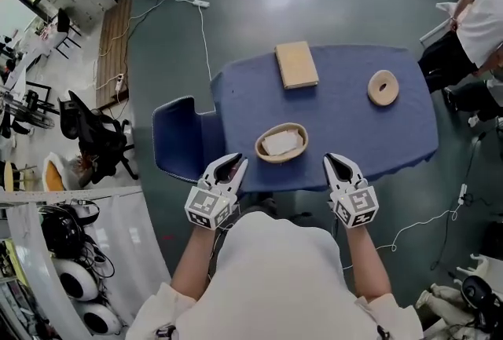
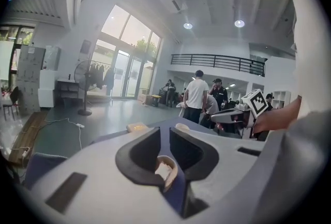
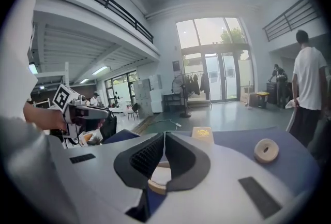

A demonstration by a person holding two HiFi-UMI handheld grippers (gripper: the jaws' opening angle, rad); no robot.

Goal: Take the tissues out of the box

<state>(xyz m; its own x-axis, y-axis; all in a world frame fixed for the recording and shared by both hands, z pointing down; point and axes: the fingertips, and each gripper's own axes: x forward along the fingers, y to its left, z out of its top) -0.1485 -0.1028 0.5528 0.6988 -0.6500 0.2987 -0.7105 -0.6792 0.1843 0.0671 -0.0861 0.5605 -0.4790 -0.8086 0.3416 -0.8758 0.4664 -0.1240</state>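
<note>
An oval wooden bowl [image 1: 260, 148] holds soft white tissue [image 1: 281, 143].

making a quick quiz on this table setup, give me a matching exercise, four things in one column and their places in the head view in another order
Things:
1. oval basket
2. flat tan box
3. wooden ring
4. blue chair

Places:
A. far side of the table, near its middle
B. right part of the table
C. off the table, at its left end
D. near edge of the table, with a tissue inside

Pairs: 1-D, 2-A, 3-B, 4-C
</note>
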